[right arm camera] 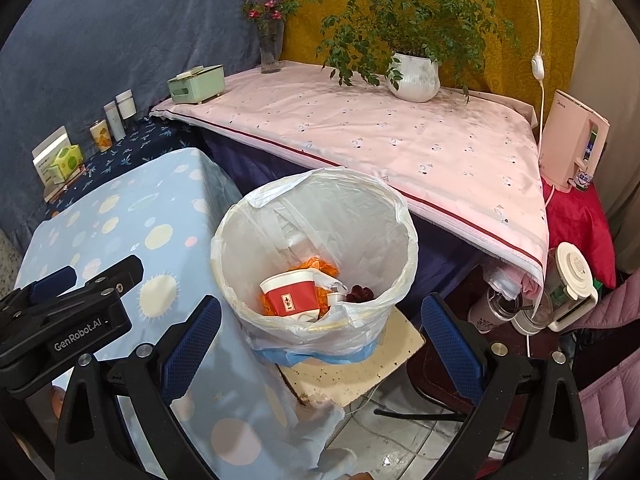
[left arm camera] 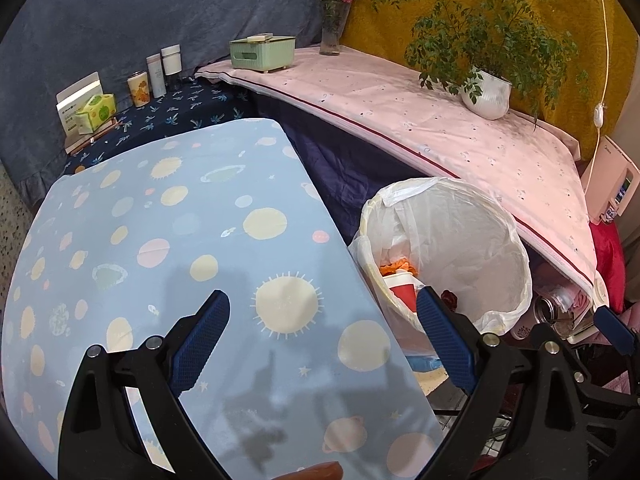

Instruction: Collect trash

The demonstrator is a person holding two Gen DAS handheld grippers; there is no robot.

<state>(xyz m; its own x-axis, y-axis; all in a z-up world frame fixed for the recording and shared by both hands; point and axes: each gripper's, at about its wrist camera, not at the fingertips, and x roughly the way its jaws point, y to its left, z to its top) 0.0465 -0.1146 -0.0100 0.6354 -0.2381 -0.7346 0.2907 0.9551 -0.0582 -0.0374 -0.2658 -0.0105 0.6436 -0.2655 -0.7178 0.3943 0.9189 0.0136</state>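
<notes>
L gripper (left arm camera: 322,334) hangs over the blue table (left arm camera: 160,240) w/ planet-print cloth, jaws wide, nothing between them. R gripper (right arm camera: 320,334) sits above the bin (right arm camera: 240,240), jaws also wide & empty. In the R view the L gripper shows at far left, over the blue cloth, beside the bin.

Bin stands on the floor betw. blue table and the pink table (right arm camera: 400,140), lined w/ a clear bag (right arm camera: 360,208). Trash already in it: red-and-white paper cup (right arm camera: 294,296) lying tilted on orange wrapper (right arm camera: 320,266), small dark red bit (right arm camera: 360,292) just beside the cup to the right. From the L view the cup (left arm camera: 402,288) and wrapper (left arm camera: 396,266) show partly behind the bin rim.

Blue cloth under the L gripper carries only shadows.

Pink table: potted plant (right arm camera: 414,76), flower vase (right arm camera: 270,52), green box (right arm camera: 196,84) at the back. Dark shelf at left: tissue pack (right arm camera: 66,164), printed cup (right arm camera: 101,135), two white bottles (right arm camera: 120,114). Kettle (right arm camera: 570,280) on its side under the pink table's right corner.
</notes>
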